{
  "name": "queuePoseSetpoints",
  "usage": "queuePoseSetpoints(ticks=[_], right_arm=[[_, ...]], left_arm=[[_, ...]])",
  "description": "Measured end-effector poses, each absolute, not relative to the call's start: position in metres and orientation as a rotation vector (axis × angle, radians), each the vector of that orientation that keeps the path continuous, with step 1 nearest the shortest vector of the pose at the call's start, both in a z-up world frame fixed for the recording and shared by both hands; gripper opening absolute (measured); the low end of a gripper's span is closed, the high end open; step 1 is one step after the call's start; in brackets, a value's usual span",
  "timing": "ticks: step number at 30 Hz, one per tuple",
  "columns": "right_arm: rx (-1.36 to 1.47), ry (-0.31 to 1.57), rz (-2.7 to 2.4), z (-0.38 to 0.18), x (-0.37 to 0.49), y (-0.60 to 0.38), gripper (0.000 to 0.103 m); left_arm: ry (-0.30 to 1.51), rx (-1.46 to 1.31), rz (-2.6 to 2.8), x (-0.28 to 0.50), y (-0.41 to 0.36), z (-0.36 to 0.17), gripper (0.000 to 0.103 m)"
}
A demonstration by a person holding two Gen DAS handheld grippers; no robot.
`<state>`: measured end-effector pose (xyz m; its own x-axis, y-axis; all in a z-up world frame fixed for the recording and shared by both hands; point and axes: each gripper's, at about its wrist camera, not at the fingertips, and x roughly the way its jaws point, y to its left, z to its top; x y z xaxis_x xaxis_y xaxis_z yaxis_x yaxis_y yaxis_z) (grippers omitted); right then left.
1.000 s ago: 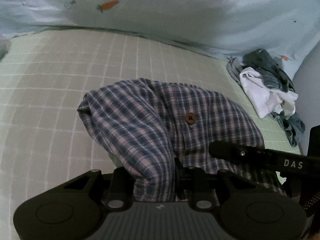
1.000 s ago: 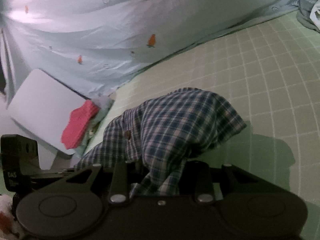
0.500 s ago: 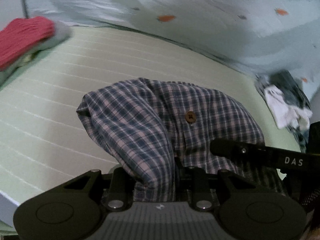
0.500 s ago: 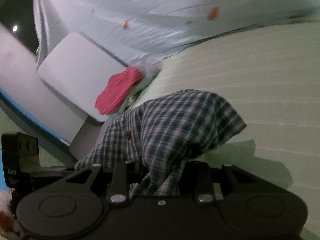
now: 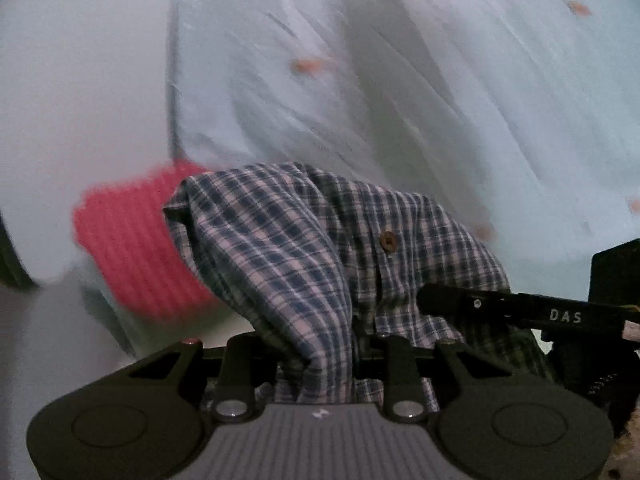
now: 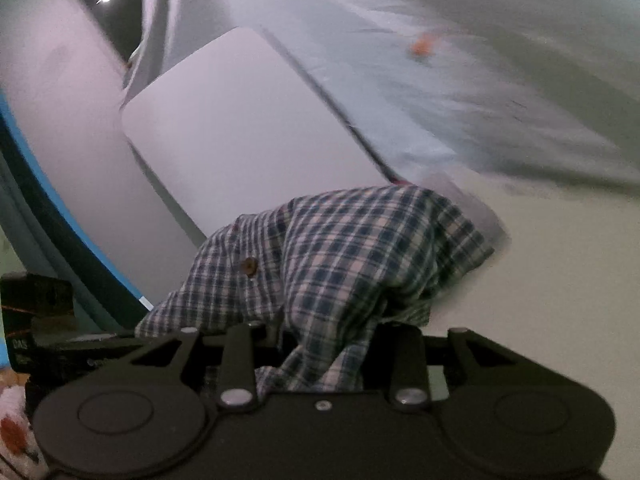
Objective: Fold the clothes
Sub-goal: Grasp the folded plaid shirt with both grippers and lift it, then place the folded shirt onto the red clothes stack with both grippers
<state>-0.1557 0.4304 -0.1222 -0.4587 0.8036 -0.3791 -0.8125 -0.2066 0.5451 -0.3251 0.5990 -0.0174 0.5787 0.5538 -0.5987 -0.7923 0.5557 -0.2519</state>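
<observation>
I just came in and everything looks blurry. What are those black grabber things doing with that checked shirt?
A person is folding clothes with a grabber in each hand. The left gripper and the right gripper both have the bunched-up plaid shirt between their fingers; the right one's jaws have just been opening. Together they carry it near a red knitted item.

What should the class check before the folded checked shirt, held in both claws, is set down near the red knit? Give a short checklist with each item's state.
1. Left claw grips the checked shirt: ok, cloth bunched between its fingers.
2. Right claw grips the shirt: cannot tell; its jaws have just been opening, cloth between them.
3. Shirt stays bundled, brown button on top: ok.
4. Red knit in sight: ok in the left view, blurred.
5. Landing spot free: cannot tell, the shirt hides it.
</observation>
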Motion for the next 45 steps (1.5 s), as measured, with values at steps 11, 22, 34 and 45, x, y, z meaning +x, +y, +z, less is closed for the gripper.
queuePoseSetpoints(ticks=[11,22,34,45], right_arm=[[-0.287,0.664,2.103,-0.09,-0.17,0.698,0.061],[-0.564,0.393,1.64,-0.167,-0.197,0.708,0.096],[-0.353,0.459,1.453,-0.135,-0.22,0.582,0.103],[-0.2,0.565,1.313,-0.111,-0.265,0.44,0.103]], left_arm=[[0.254,-0.684,1.129,-0.344,0.76,-0.033,0.031],[0.356,-0.738,1.386,-0.367,0.761,-0.105,0.095],[0.534,-0.613,1.361,-0.4,0.71,-0.103,0.099],[0.351,-0.394,1.208,-0.398,0.615,-0.035,0.103]])
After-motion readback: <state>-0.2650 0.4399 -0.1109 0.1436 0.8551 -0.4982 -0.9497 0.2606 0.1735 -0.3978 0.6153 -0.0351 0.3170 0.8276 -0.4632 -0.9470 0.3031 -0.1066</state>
